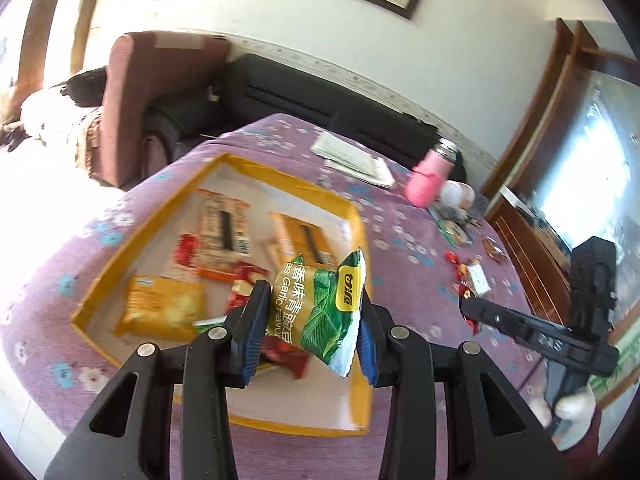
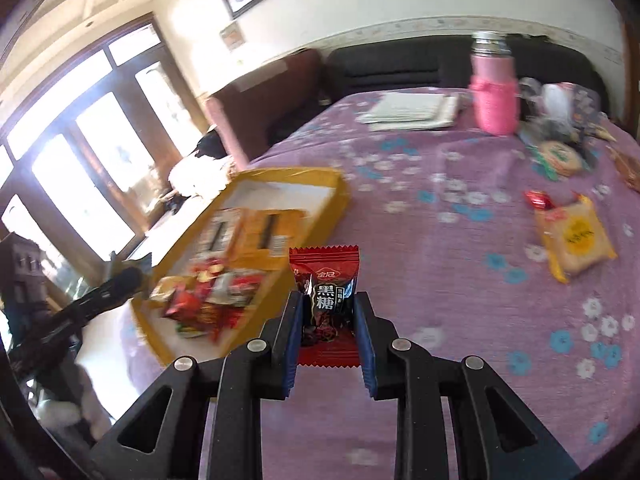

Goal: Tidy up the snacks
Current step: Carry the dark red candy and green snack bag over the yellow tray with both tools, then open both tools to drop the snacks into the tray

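Purple floral cloth [image 2: 460, 240] bears a pink flask [image 2: 494, 92]; hand-held grippers clamp green packet [image 1: 320, 312] and red candy [image 2: 326, 300].

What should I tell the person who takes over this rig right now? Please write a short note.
Left gripper: jaws shut on a green garlic-pea packet, held over the yellow box.
Right gripper: jaws shut on a red-and-black sugar candy, above the purple cloth, beside the box.
Done: several snacks already lie in the box.
Left: drop both held snacks in, then collect the yellow cracker pack, the red candy and the other snacks near the pink bottle.
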A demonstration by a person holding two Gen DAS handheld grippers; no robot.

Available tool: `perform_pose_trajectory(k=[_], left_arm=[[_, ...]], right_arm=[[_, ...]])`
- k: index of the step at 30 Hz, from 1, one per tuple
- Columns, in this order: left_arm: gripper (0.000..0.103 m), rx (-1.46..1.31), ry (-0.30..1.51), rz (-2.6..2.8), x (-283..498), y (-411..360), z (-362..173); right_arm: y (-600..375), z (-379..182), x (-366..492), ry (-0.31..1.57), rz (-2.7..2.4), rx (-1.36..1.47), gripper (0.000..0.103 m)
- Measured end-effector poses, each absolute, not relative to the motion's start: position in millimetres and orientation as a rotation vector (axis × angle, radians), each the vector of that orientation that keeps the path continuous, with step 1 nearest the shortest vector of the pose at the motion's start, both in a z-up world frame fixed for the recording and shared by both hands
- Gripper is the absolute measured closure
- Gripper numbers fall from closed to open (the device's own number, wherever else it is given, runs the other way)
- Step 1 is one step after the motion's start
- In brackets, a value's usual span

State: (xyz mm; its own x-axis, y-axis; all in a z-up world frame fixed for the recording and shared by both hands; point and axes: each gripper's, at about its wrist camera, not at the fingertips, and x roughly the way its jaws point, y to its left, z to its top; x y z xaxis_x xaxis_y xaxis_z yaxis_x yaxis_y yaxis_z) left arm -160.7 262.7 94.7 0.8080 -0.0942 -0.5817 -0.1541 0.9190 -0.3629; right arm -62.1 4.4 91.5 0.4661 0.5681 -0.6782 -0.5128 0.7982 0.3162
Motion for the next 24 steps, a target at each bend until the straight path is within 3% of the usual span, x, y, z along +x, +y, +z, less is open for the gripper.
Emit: perform_pose_trajectory(k=[12, 18, 22, 24], left_arm=[[0.065, -0.490, 0.716, 0.141, -150.3, 310.5, 41.7], [0.051, -0.472, 0.709, 0.148, -150.8, 311.0, 40.0], [0.048, -0.436, 0.688, 0.164, -155.1, 306.4, 47.0], [0.045, -0.402, 0.668, 0.187, -158.6, 302.0, 53.7]], right_arm=[[137.3, 47.4, -92.7, 0.966, 0.797, -0.112, 0.078], [152.2, 29.4, -89.5, 0.970, 0.714, -0.177, 0.075], [152.9, 32.3, -85.1, 0.944, 0.705, -0.195, 0.074], [148.6, 39.2, -86.0, 0.929, 0.715, -0.170, 0.061]])
